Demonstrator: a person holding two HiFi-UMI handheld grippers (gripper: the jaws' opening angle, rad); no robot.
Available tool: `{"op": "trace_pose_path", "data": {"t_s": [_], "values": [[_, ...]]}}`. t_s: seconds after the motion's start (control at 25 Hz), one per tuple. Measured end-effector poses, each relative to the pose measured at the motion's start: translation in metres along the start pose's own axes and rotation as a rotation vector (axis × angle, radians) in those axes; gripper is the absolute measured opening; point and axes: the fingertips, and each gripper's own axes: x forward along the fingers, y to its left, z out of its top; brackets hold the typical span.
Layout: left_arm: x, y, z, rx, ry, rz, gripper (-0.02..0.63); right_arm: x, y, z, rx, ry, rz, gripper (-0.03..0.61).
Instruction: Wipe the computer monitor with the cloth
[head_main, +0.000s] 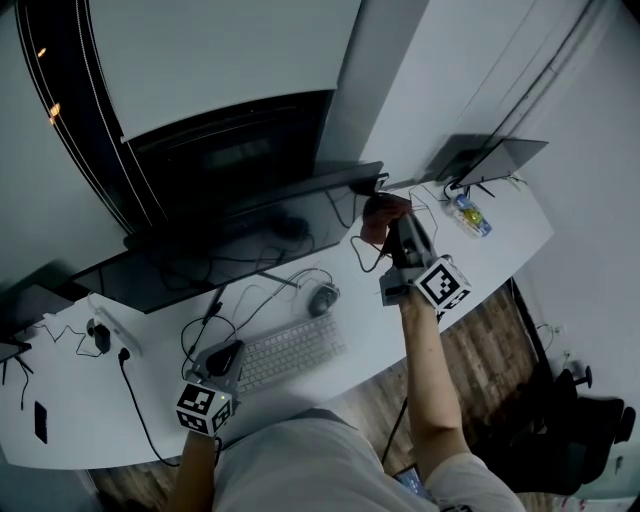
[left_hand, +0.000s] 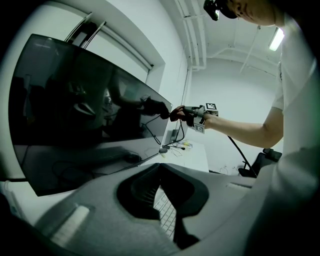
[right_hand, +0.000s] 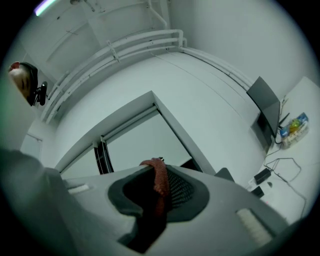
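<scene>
Ok, right gripper is clamped on the rust-red textured cloth. The fabric runs up between the 2 jaws and pokes out over the tips. In the head view this gripper is held high at the right end of the wide, curved black computer monitor, with the arm stretched out. The cloth is bunched at the tips, right at the screen's right edge. The left gripper view agrees: the cloth meets its own reflection in the dark glass there (looks like contact, can't confirm it).

Left gripper: jaws together at the tips, nothing between them. Only the flat white keyboard shows through the gap behind the tips. This gripper sits low at the near edge of the white desk, just left of the keyboard and well apart from the screen.

Also on the desk:
- small grey mouse between keyboard and monitor, loose black cables around it
- white power strip at left
- dark flat phone near the left front edge
- dark grey laptop at far right
- small clear container with yellow and blue inside near the laptop; contents unreadable
</scene>
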Motion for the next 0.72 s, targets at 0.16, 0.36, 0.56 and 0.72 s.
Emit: {"op": "trace_pose_path", "data": {"t_s": [0.16, 0.36, 0.56, 0.72], "values": [[-0.011, 0.001, -0.005, 0.001, 0.008, -0.005, 0.008, -0.018, 0.005, -0.012, 0.0, -0.014, -0.017, 0.069], [-0.028, 0.007, -0.008, 0.002, 0.01, 0.0, 0.008, -0.04, 0.019, -0.041, 0.036, 0.001, -0.024, 0.069], [-0.045, 0.013, -0.008, -0.003, -0.002, 0.012, 0.008, -0.056, 0.048, -0.082, 0.074, 0.047, -0.007, 0.069], [-0.062, 0.022, -0.007, -0.016, -0.025, 0.032, 0.008, -0.06, 0.088, -0.115, 0.08, 0.097, 0.043, 0.069]]}}
